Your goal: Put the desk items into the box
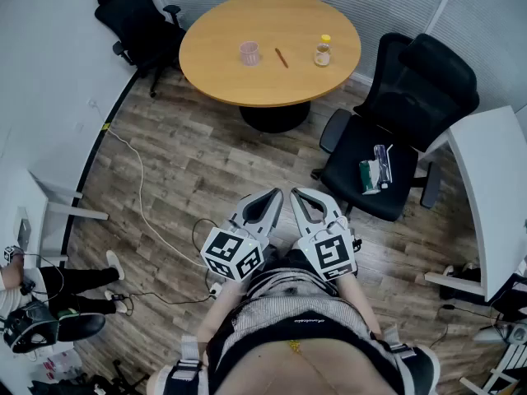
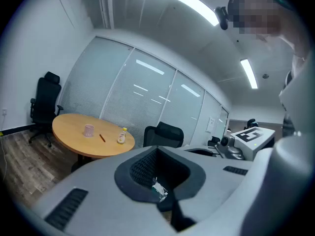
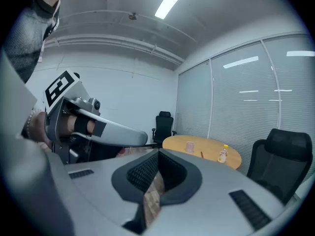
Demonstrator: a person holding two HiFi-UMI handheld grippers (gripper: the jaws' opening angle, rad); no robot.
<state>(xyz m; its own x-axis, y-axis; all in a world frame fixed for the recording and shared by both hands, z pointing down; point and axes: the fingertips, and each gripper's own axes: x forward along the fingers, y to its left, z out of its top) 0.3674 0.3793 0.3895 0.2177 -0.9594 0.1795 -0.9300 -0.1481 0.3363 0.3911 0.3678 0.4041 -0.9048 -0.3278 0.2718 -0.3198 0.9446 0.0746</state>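
We hold the left tongs (image 1: 275, 193) and right tongs (image 1: 297, 192) closed on nothing at our waist, judging the pink plastic cup (image 1: 249, 53), brown pencil (image 1: 282, 58) and yellow-capped bottle (image 1: 322, 51), at twelve o'clock on the round wooden counter (image 1: 218, 68), beyond reach.

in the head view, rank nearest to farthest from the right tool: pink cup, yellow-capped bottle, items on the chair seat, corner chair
1. Items on the chair seat, just right of the right tool.
2. Yellow-capped bottle, right side of the table.
3. Pink cup, left side, a little farther.
4. Corner chair, far upper left.
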